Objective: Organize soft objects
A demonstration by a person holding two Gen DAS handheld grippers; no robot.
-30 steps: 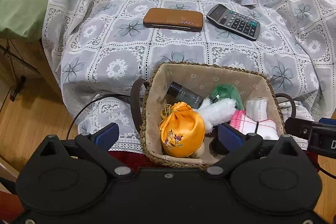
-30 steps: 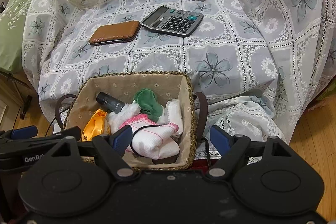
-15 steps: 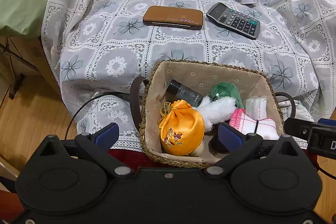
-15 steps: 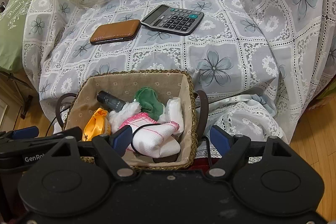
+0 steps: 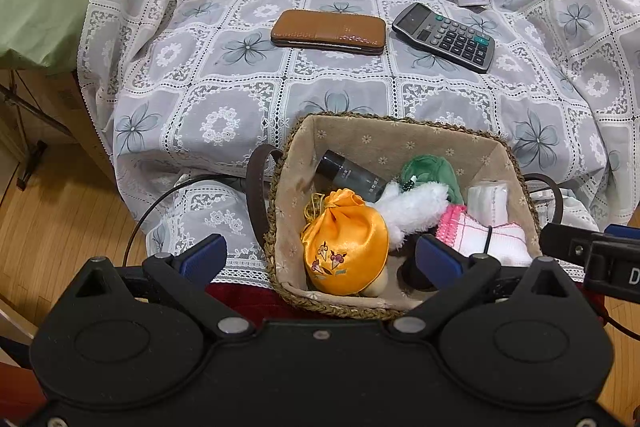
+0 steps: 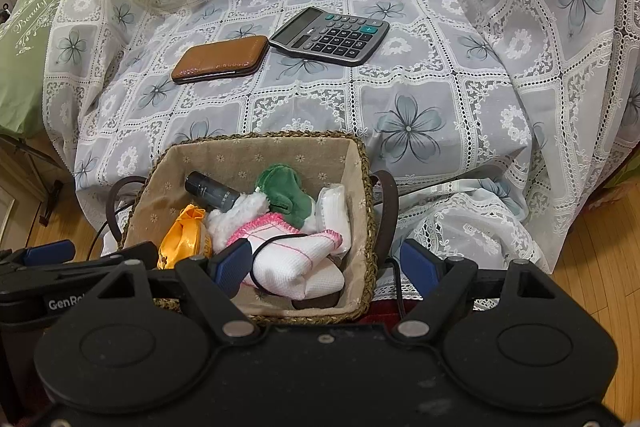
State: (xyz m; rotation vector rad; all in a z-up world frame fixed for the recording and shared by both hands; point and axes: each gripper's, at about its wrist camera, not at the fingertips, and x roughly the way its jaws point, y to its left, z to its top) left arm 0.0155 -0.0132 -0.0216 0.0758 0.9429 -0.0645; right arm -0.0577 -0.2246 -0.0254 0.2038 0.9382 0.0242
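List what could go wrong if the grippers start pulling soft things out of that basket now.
1. A black loop lies over the pink-edged white cloth; it could snag a finger or get dragged out with the cloth.
2. The dark bottle leans against the white plush and may roll when the plush is lifted.
3. The basket sits at the draped edge, so a hard tug might tip it.

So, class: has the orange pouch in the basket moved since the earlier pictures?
No. The orange pouch lies in the same near-left corner of the basket, beside the dark bottle.
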